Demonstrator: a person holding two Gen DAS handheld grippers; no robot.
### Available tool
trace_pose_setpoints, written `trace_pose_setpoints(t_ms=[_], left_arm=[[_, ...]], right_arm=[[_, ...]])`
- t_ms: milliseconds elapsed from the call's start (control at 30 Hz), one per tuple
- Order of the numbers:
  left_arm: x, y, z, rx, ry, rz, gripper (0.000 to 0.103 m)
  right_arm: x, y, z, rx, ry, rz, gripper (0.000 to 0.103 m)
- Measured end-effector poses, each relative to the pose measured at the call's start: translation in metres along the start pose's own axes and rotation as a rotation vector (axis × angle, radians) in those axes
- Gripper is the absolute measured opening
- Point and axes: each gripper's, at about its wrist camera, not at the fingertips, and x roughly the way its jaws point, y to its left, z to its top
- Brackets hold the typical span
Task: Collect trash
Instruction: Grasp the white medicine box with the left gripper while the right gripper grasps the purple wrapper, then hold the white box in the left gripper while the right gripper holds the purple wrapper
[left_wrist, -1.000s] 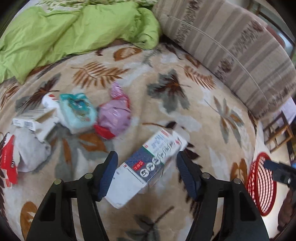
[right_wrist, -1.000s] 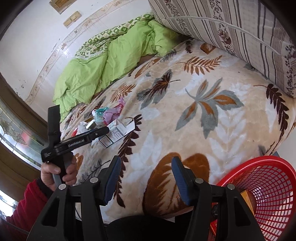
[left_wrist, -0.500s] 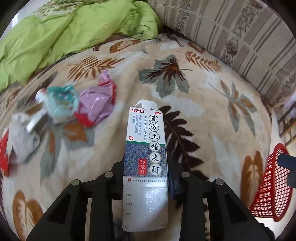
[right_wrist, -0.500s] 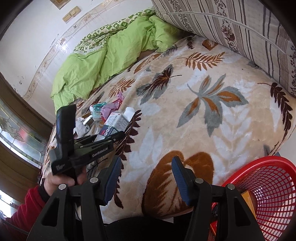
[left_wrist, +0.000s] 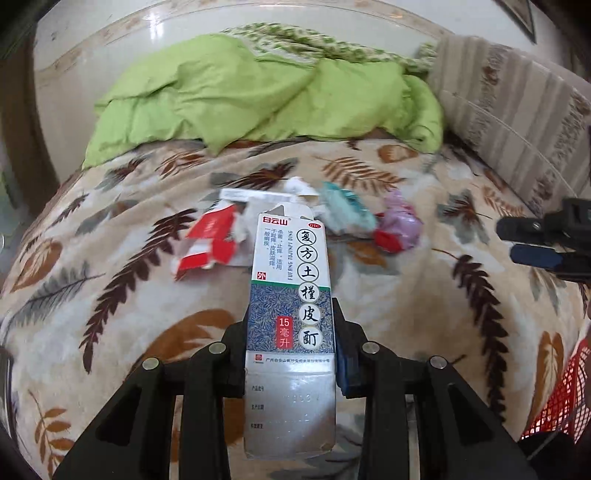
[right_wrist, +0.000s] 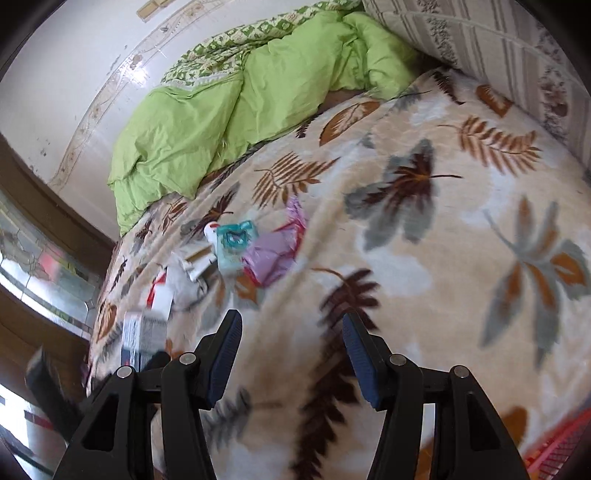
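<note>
My left gripper (left_wrist: 290, 350) is squeezed tight on the box (left_wrist: 290, 325), lifted off the bed (left_wrist: 424, 321). My right gripper (right_wrist: 291, 350) is half open – nothing in it. Next I carry the box right to the red basket (left_wrist: 561, 391) – more trash (left_wrist: 397, 227) waits farther back.

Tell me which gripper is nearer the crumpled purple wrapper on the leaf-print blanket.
Right. The right gripper hovers open just short of the crumpled purple wrapper; the left gripper, clamping a tall medicine box, sits farther back.

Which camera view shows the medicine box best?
The left wrist view: the medicine box fills the centre, sharp, clamped in the left gripper. The right wrist view shows it only small and blurred at lower left.
</note>
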Motion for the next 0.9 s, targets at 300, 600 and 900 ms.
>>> trace_pose_setpoints(t_ms=[300,600,900], left_arm=[[0.01,0.021,0.003,-0.015,0.006,-0.005,0.032],[0.01,0.028,0.008,-0.041,0.0,-0.037,0.032],[0.008,0.025,0.007,-0.03,-0.016,-0.031,0.032]], right_arm=[[0.092,0.024,0.036,0.077,0.044,-0.041,0.064],[0.097,0.03,0.009,-0.015,-0.005,-0.142,0.045],[0.044,0.068,-0.053,-0.243,-0.062,-0.085,0.044]])
